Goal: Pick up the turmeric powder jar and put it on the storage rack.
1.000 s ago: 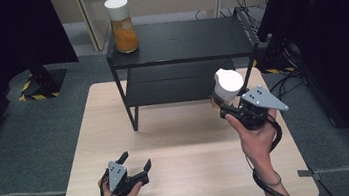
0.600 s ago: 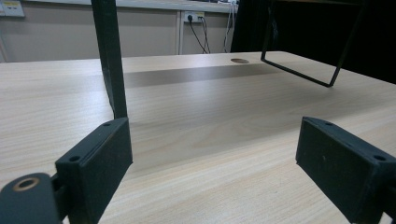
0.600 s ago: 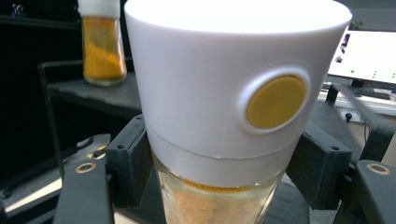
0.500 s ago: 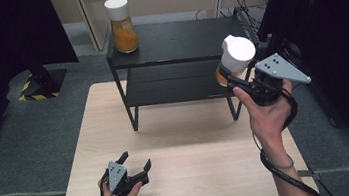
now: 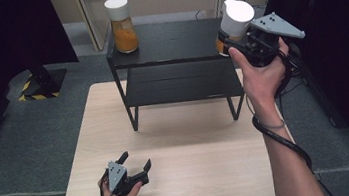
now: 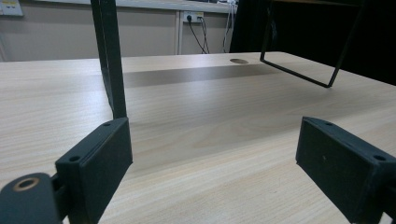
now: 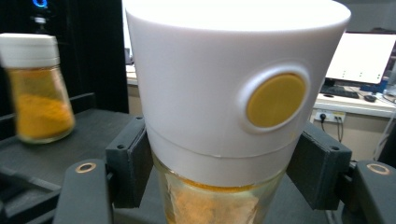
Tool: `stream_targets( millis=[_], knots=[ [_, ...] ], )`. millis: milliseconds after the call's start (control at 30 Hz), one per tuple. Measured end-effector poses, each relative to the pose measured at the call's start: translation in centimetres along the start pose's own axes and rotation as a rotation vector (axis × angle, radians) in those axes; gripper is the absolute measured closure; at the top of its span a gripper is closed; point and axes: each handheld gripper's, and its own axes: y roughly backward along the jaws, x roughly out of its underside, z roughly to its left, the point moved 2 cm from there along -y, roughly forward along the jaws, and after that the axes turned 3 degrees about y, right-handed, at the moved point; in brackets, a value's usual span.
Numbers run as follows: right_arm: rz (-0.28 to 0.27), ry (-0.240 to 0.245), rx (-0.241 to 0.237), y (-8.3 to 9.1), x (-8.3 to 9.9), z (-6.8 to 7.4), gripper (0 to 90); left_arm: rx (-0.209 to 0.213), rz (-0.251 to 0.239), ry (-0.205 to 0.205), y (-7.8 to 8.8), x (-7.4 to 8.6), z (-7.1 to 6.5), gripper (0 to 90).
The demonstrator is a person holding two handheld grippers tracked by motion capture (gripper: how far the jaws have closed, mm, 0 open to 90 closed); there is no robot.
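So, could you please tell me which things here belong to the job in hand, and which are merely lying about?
In the job:
- white-lidded glass jar of orange powder, clamped in the right gripper
- black two-tier metal shelf, over whose top the jar is held

Lying about:
- second white-lidded jar of orange powder standing on the shelf top
- left gripper, fingers open, on the light wooden table

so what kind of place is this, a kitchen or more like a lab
Probably a lab or recording room, not a kitchen: a bare wooden table on grey carpet, black curtains at the sides, and a computer monitor on a desk behind.
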Motion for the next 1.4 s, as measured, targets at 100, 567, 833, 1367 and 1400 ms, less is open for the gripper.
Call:
stream_targets(
  millis=[100, 567, 833, 1367, 1400],
  knots=[
    [0.01, -0.002, 0.019, -1.1, -0.8, -0.4, 30.8, 0.001, 0.0, 0.0, 0.0, 0.0, 0.0, 10.2],
    [0.047, -0.039, 0.087, -5.6, -3.1, -1.8, 30.8, 0.002, -0.002, 0.017, 0.0, 0.0, 0.2, 10.2],
    [0.082, -0.045, 0.114, -7.6, -3.1, -2.2, 30.8, 0.005, 0.001, 0.012, 0.0, 0.0, 0.2, 10.2],
    [0.119, -0.037, 0.123, -9.1, -2.8, -2.7, 30.8, 0.006, 0.002, 0.008, 0.0, 0.0, 0.2, 10.2],
    [0.118, -0.036, 0.124, -9.1, -2.7, -2.7, 30.7, 0.007, 0.002, 0.008, 0.0, 0.0, 0.2, 10.2]
  ],
)
